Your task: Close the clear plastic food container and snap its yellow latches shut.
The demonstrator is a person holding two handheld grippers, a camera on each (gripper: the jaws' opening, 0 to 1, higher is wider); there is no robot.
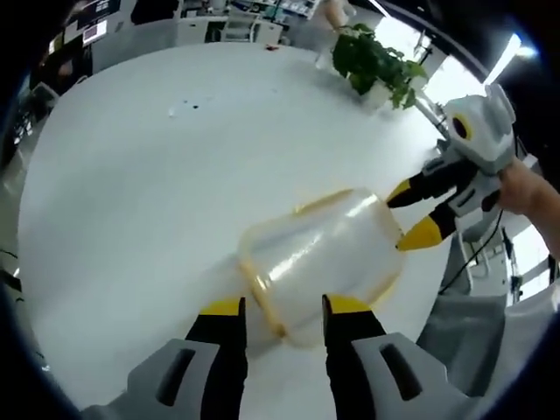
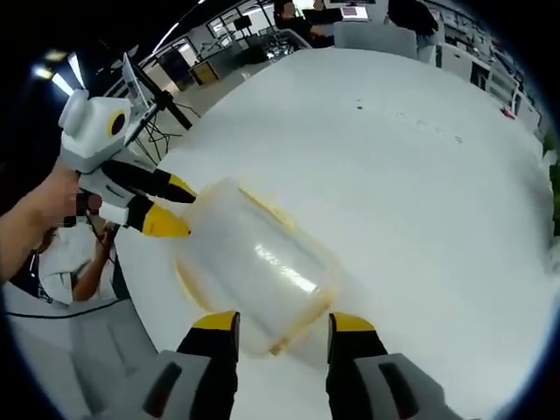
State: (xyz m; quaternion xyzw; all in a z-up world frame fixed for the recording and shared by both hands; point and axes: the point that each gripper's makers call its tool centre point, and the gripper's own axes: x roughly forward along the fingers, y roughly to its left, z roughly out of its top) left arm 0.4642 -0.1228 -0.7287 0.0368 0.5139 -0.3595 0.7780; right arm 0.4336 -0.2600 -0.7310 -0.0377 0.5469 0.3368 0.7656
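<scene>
The clear plastic container (image 1: 319, 254) with yellow edging lies near the edge of the white table (image 1: 157, 201), between the two grippers. My left gripper (image 1: 284, 306) stands open, its yellow tips on either side of the container's near end. The right gripper (image 1: 405, 216) comes in from the right, open, with its tips against the far end. In the right gripper view the same container (image 2: 258, 262) sits just ahead of my open right gripper (image 2: 282, 322), and the left gripper (image 2: 178, 208) touches its far end. The picture is too blurred to tell whether the latches are shut.
A potted green plant (image 1: 378, 61) stands at the far side of the table. A hand (image 1: 535, 194) holds the right gripper. A person (image 2: 61, 262) stands beside the table edge, and desks and people (image 2: 350, 13) fill the room behind.
</scene>
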